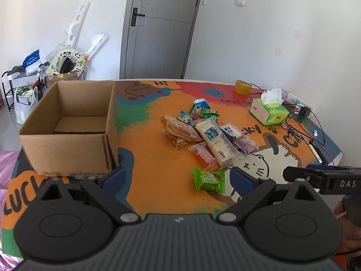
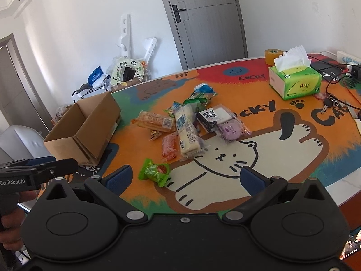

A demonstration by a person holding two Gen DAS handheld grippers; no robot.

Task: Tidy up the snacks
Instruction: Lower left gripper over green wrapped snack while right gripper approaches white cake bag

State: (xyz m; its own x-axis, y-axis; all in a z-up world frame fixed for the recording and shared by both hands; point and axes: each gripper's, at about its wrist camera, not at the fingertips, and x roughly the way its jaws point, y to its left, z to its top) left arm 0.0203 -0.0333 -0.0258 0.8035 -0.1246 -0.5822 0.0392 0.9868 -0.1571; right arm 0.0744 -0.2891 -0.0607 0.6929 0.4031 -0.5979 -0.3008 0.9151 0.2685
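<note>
Snacks [image 1: 204, 133] lie heaped mid-bench [image 1: 158, 169], one green packet [image 1: 208, 179] apart on the near side. To their left stands an open cardboard box [image 1: 67, 126]. Both the left hand-held gripper [image 1: 178, 177] and right hand-held gripper [image 2: 186, 177] hover released, grasping nothing, jaws spread wide.

Snack packets [image 1: 203, 131] lie heaped mid-desk; green packet [image 1: 208, 179] lies apart, nearer. Open cardboard box [image 1: 67, 131] stands upright at left, nothing visible inside.
</note>
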